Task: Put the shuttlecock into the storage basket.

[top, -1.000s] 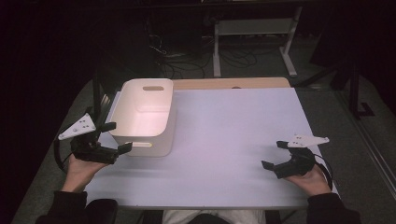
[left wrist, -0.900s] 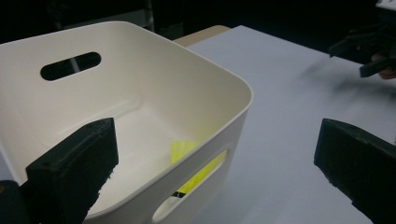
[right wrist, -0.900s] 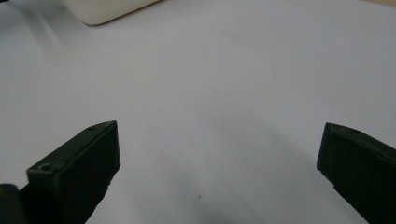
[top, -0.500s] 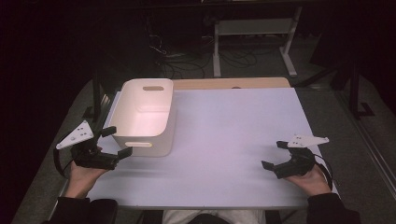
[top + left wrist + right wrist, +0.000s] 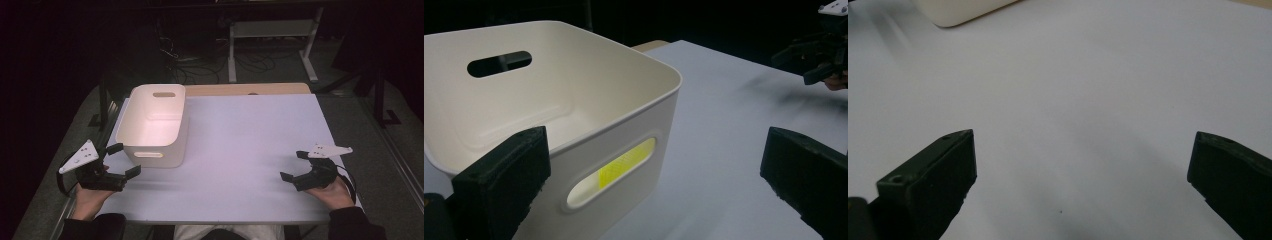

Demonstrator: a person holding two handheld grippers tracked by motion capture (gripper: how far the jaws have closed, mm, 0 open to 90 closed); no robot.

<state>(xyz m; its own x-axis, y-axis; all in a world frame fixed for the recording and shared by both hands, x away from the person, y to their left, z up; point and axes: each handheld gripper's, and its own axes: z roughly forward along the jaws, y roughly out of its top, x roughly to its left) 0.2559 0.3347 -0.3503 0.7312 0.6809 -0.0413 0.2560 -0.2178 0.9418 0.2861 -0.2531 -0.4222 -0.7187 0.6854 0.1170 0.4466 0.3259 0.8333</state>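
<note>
Now that my left tongs (image 5: pixel 122 161) have backed off, released, from the white bin (image 5: pixel 155 125) at the surface's (image 5: pixel 250 150) left edge, placement looks finished; right tongs (image 5: pixel 295 166) wait released.

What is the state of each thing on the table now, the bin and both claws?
Bin: upright, open top, something yellow shows through its handle slot.
Left claw: open, holds nothing, just short of the bin's near corner.
Right claw: open, holds nothing, low over the bare table.
</note>
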